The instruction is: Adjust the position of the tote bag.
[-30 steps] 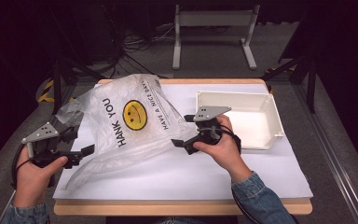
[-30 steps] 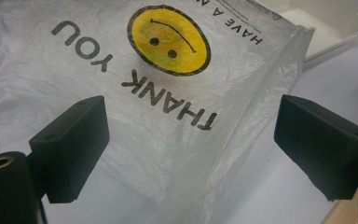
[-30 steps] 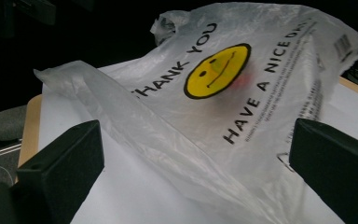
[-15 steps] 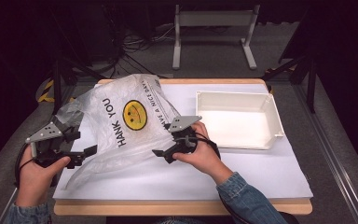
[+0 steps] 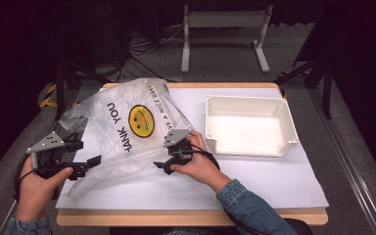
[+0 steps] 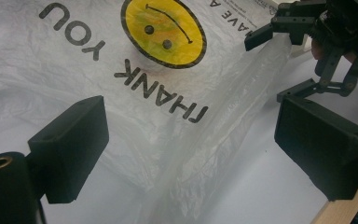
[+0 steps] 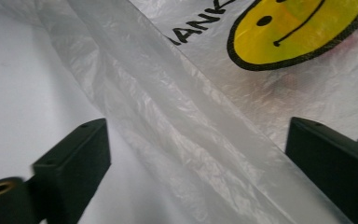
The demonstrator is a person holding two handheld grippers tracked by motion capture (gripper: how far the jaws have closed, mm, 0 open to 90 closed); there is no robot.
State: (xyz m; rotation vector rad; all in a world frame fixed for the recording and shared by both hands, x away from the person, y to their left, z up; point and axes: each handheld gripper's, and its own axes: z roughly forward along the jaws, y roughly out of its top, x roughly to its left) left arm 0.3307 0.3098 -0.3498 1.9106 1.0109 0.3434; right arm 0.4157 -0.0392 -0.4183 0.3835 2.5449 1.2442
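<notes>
Closing our spread right gripper (image 5: 162, 165) at mid-frame, we risk the plastic bag's (image 5: 127, 122) thin fold slipping free; our left gripper (image 5: 89, 153) waits unclenched, lower left.

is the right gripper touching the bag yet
Apart. The right gripper view shows the right gripper open, its jaws straddling the bag edge with gaps on both sides.

Plastic bag (image 5: 132, 127) on the table's (image 5: 254, 181) left half; tray (image 5: 247, 126) to its right
</notes>
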